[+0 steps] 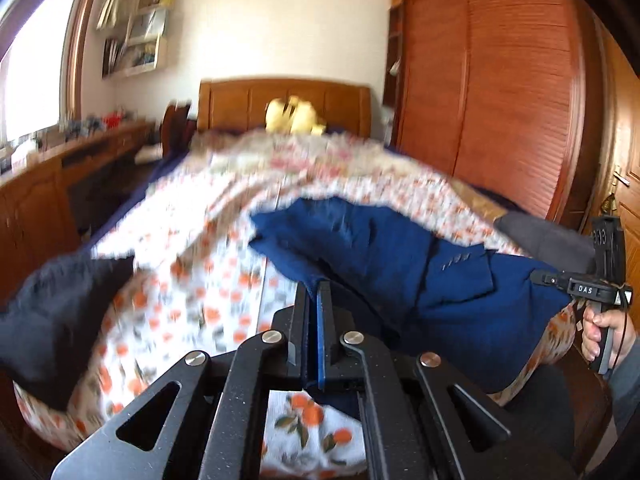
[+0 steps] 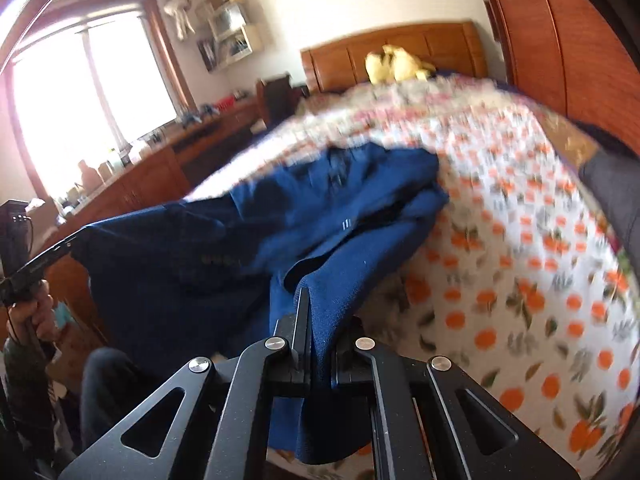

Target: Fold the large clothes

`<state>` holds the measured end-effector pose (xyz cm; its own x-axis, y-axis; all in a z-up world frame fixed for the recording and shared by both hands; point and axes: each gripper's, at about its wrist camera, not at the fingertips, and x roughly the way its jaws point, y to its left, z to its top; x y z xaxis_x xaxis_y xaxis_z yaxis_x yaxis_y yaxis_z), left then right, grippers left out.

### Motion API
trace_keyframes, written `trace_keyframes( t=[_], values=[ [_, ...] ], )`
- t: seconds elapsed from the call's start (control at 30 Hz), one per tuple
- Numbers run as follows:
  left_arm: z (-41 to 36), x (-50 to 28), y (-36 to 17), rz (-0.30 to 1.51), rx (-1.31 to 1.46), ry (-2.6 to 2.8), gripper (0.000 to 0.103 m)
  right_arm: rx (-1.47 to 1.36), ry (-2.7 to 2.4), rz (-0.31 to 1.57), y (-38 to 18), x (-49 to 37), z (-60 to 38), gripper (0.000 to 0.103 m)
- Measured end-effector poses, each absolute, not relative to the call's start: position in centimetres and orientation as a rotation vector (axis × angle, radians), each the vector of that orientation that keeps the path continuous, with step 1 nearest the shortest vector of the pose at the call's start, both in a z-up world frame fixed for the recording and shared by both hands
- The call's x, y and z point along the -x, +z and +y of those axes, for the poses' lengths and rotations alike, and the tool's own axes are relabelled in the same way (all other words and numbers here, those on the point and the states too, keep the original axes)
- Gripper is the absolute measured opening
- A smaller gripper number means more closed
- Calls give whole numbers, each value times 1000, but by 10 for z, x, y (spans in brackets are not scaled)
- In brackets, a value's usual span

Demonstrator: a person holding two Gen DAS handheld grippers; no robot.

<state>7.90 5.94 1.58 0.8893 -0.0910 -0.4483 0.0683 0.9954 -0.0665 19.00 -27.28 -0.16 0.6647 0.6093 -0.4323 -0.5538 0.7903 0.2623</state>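
A large blue jacket point(image 1: 400, 256) with sleeve buttons is held stretched between my two grippers above the bed's near edge. My left gripper point(image 1: 314, 292) is shut on one edge of the blue cloth, which runs between its fingers. My right gripper point(image 2: 310, 300) is shut on another edge of the jacket point(image 2: 280, 224), and the cloth drapes over and below its fingers. The right gripper also shows in the left wrist view point(image 1: 540, 278), pinching the jacket's far corner. The left gripper shows at the left edge of the right wrist view point(image 2: 76, 238).
The bed carries a white quilt with orange fruit print point(image 1: 224, 208). A dark garment point(image 1: 60, 320) lies at the bed's left corner, a grey one point(image 1: 540, 236) at the right. A wooden headboard point(image 1: 288, 100), yellow plush point(image 1: 292, 116), wardrobe point(image 1: 500, 80) and side desk point(image 1: 60, 168) surround it.
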Motion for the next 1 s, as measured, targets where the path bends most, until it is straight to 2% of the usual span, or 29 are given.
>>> trace_keyframes(
  t=[0.33,0.5,0.67,1.0],
  values=[
    [69,-27,119,281,55,-67,3,-40,687,266,105,-100,-298,5],
    [76,-6,155,192,42,-54,3,-8,669,153,126,-49,-324,5],
    [87,-30,140,244,65,-60,3,-22,637,178,99,-51,-329,5],
    [94,-144,46,451,62,3,3,-34,532,398,-5,-158,-312,5]
  ],
)
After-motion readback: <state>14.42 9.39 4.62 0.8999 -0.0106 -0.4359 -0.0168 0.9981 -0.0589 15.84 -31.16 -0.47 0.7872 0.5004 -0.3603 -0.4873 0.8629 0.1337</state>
